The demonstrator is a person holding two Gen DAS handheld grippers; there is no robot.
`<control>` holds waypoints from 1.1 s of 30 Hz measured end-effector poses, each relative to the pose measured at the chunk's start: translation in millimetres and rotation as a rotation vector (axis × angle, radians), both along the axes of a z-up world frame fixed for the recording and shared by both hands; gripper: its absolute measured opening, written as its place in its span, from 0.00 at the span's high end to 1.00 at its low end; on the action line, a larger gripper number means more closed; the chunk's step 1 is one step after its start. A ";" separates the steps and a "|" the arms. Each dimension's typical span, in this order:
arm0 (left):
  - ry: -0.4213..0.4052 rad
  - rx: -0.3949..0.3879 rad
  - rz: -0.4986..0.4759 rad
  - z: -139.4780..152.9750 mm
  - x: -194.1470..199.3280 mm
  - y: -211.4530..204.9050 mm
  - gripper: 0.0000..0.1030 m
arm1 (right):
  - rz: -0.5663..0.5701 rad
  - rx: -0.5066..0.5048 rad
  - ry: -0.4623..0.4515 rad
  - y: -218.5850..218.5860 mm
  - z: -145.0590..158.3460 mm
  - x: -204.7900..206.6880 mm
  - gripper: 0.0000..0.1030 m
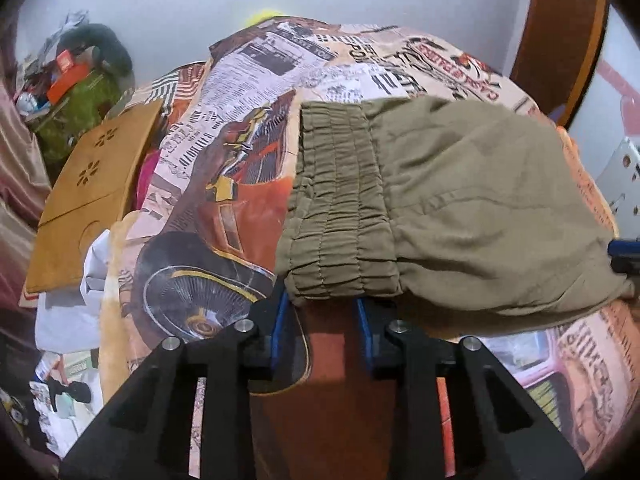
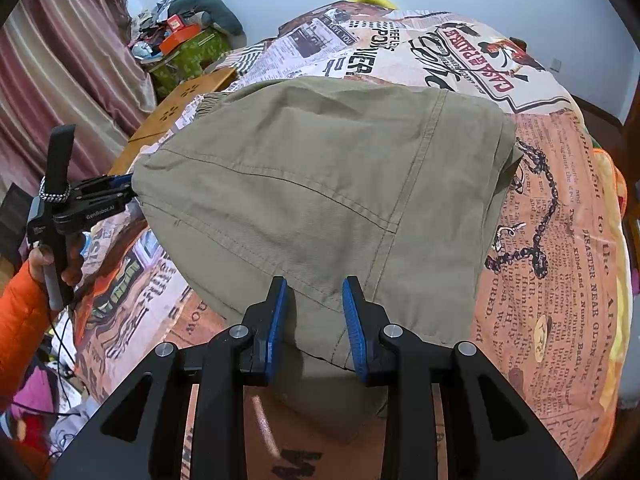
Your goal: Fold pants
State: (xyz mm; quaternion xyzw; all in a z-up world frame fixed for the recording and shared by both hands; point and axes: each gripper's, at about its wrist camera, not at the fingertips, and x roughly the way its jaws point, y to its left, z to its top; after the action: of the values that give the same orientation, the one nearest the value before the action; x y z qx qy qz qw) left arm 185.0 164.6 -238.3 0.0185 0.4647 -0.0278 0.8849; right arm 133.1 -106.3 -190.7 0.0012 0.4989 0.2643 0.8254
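Olive-green pants point(image 1: 460, 200) lie folded into a compact stack on a bed with a newspaper-print bedspread point(image 1: 240, 160). Their gathered elastic waistband point(image 1: 340, 208) faces left. My left gripper point(image 1: 322, 304) is shut on the near corner of that waistband, and the cloth covers its blue fingertips. In the right wrist view the left gripper point(image 2: 130, 190) bites the left edge of the pants point(image 2: 320, 180). My right gripper point(image 2: 316, 292) is shut on the near hem, with fabric bunched between its blue pads point(image 2: 354, 316) and hanging below. The right gripper point(image 1: 624, 252) also shows at the left wrist view's right edge.
A wooden board point(image 1: 92, 192) with flower cut-outs leans at the bed's left side. Behind it is a green box heaped with clutter point(image 2: 188, 52) and a striped curtain point(image 2: 60, 80). A hand in an orange sleeve point(image 2: 20, 312) holds the left gripper. A brown headboard point(image 1: 560, 40) stands far right.
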 end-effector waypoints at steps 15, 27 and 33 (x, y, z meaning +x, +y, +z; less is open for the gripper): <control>0.183 -0.174 0.111 -13.4 16.5 57.5 0.74 | -0.018 0.027 0.015 -10.1 9.5 -3.9 0.75; 0.118 -0.320 0.203 15.8 17.8 80.2 0.51 | -0.039 0.024 0.023 -12.7 4.4 -0.8 0.73; 0.116 -0.395 0.238 13.7 15.7 87.8 0.51 | -0.033 0.017 0.021 -14.0 3.3 -0.3 0.71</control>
State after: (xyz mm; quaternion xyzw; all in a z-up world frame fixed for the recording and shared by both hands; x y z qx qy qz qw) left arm 200.7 252.4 -224.7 -0.2117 0.4993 -0.0145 0.8400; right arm 132.8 -120.3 -187.4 0.0196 0.5054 0.2548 0.8242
